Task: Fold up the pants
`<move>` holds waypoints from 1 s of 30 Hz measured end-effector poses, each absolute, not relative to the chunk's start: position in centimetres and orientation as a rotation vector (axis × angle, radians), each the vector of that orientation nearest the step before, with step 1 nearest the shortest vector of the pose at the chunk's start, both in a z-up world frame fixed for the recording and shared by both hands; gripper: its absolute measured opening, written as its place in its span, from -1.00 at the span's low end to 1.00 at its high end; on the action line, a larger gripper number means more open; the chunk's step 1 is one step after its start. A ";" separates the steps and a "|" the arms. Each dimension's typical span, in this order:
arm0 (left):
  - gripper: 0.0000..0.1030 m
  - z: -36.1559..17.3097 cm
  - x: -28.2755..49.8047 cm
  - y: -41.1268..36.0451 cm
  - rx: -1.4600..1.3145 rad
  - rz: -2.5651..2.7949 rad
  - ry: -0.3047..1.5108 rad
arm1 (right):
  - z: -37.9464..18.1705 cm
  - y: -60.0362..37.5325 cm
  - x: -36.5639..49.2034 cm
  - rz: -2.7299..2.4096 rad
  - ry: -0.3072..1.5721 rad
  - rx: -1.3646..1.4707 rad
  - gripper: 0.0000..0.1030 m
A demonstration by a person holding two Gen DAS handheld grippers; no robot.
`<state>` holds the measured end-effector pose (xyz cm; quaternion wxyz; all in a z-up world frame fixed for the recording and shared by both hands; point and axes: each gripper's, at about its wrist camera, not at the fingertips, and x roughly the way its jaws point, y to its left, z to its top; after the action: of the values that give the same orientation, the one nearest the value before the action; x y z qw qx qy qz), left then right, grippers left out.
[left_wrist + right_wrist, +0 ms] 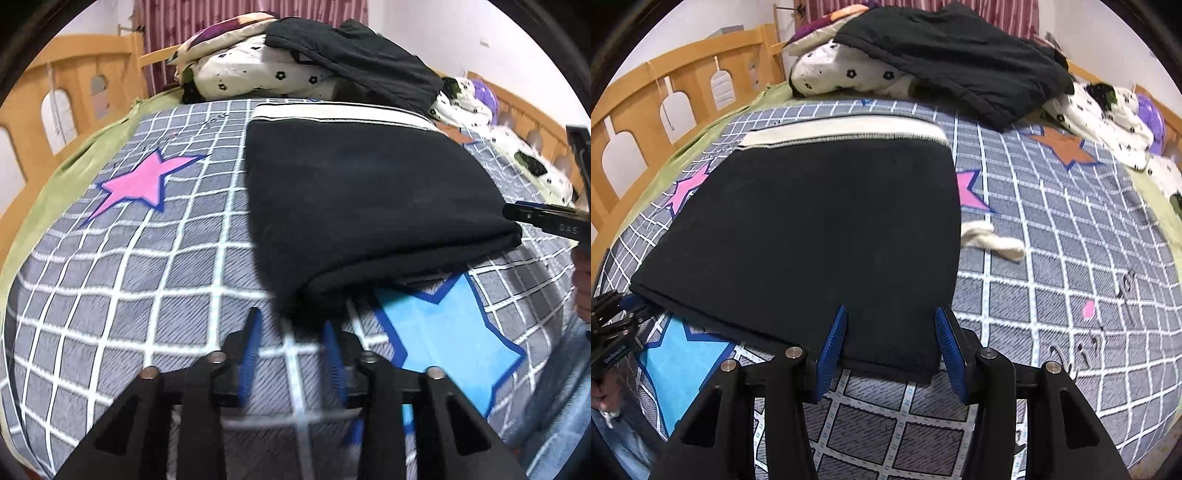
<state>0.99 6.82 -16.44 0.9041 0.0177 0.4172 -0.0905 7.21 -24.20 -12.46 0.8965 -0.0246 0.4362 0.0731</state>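
Observation:
Black pants [369, 203] [812, 229] lie folded flat on the checked bed sheet [129, 277], their cream waistband [842, 133] at the far end. My left gripper [290, 319] stands open just short of the pants' near left corner, with only sheet between its blue pads. It also shows at the left edge of the right wrist view, as the left gripper [613, 332]. My right gripper [892, 310] is open over the near right corner. The cloth lies flat between its fingers and is not pinched. From the left wrist view, the right gripper [546, 218] sits at the pants' right edge.
A heap of flowered bedding [849, 77] with a dark garment [960, 62] on top fills the far end of the bed. A wooden rail [55, 92] runs along the left. A small cream cloth [993, 240] lies right of the pants. A hand [583, 288] shows at the right.

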 end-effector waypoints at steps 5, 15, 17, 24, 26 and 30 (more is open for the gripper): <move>-0.02 -15.0 -0.1 9.0 0.011 -0.116 0.799 | -11.8 -24.6 6.9 0.115 0.849 -0.091 -0.05; -0.02 -11.6 3.3 6.7 -0.117 -0.272 0.706 | -13.3 -23.2 7.1 0.093 0.851 -0.158 -0.05; -0.02 -13.4 4.8 5.3 -0.107 -0.278 0.805 | -14.0 -23.0 7.0 0.085 0.861 -0.171 -0.05; 0.11 -15.2 4.1 2.2 0.074 -0.183 0.779 | -14.2 -24.1 6.8 0.118 0.894 -0.117 -0.05; 0.13 -14.9 4.1 2.7 0.042 -0.188 0.769 | -13.8 -24.4 6.7 0.124 0.887 -0.106 -0.05; 0.15 -13.8 4.7 3.4 0.006 -0.168 0.745 | -12.6 -24.7 6.7 0.093 0.839 -0.083 -0.04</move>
<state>4.67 3.40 -13.84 0.9280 0.0031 0.3635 -0.0818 6.66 -24.73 -12.58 0.9114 -0.0404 0.4071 0.0453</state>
